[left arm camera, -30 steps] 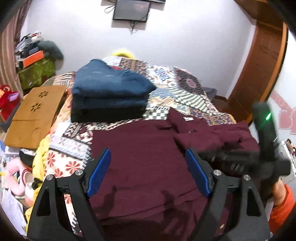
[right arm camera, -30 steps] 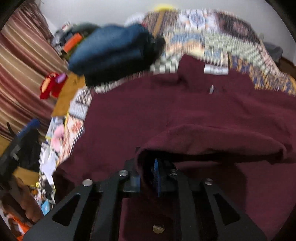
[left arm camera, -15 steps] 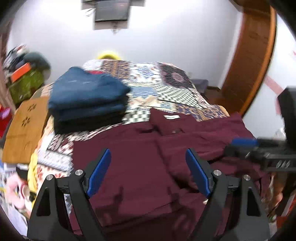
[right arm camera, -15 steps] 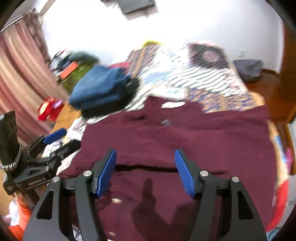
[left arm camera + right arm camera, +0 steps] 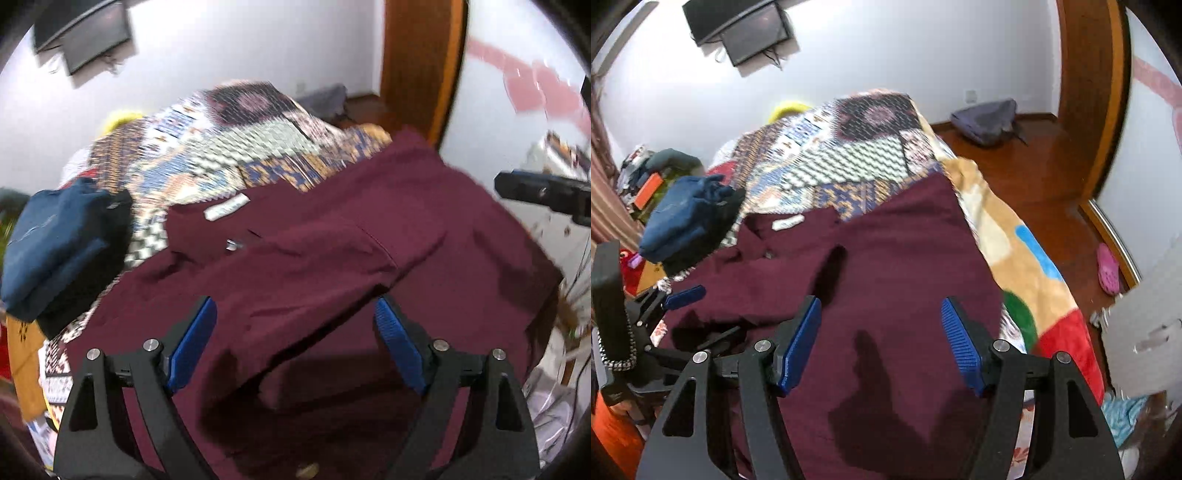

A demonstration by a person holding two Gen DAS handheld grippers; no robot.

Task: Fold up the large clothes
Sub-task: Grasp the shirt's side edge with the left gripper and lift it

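Here the maroon shirt (image 5: 905,258) lies spread on the patterned bed (image 5: 849,147), one side folded across its middle, its collar label toward the stack of folded blue clothes (image 5: 62,236). Above it, the left claw (image 5: 295,339) and right claw (image 5: 881,343) both gape wide, holding nothing.

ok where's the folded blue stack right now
In both wrist views the folded blue stack sits on the patchwork bedspread at the left, just beyond the maroon shirt near its collar.
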